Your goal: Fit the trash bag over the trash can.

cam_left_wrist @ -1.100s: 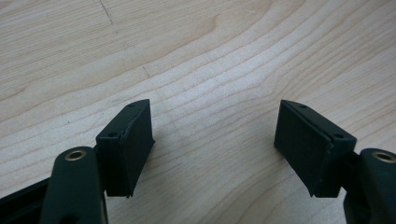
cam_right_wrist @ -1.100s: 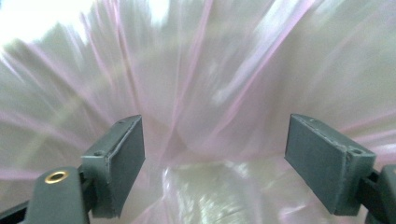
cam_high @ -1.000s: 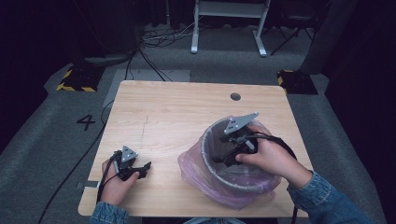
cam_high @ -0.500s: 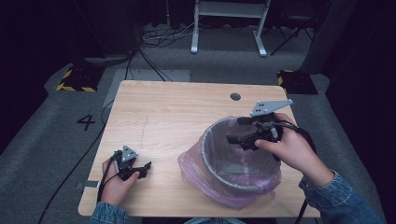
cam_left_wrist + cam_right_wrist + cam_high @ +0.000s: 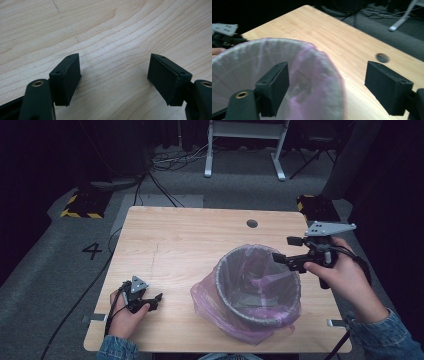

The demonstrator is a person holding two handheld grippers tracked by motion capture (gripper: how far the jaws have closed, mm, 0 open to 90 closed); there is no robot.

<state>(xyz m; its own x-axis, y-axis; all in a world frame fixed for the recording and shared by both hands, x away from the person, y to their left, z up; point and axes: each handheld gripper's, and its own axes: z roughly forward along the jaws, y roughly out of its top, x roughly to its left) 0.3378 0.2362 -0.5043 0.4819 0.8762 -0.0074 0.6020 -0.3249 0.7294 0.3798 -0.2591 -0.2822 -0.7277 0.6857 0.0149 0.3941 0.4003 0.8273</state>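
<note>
- Bin (image 5: pixel 257 287), grey, stood at the counter's (image 5: pixel 175 240) near right; pink liner (image 5: pixel 220 307) was draped over its rim, skirt loose — fitting seemingly unfinished.
- Right gripper (image 5: pixel 289 251): beside the far rim, jaws spread, empty.
- Left gripper (image 5: pixel 150 300): resting well apart, jaws spread.

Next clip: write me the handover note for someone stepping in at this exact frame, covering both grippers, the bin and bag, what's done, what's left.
Left gripper: open, empty, low over the table at its near-left corner.
Right gripper: open, empty, held at the far-right rim of the bin.
Bin: upright, right of centre, lined with the purple bag.
Done: bag sits inside, its top folded over the rim all round as far as can be seen.
Left: the bag bunches loosely on the near-left side; probably tidy that.
</note>
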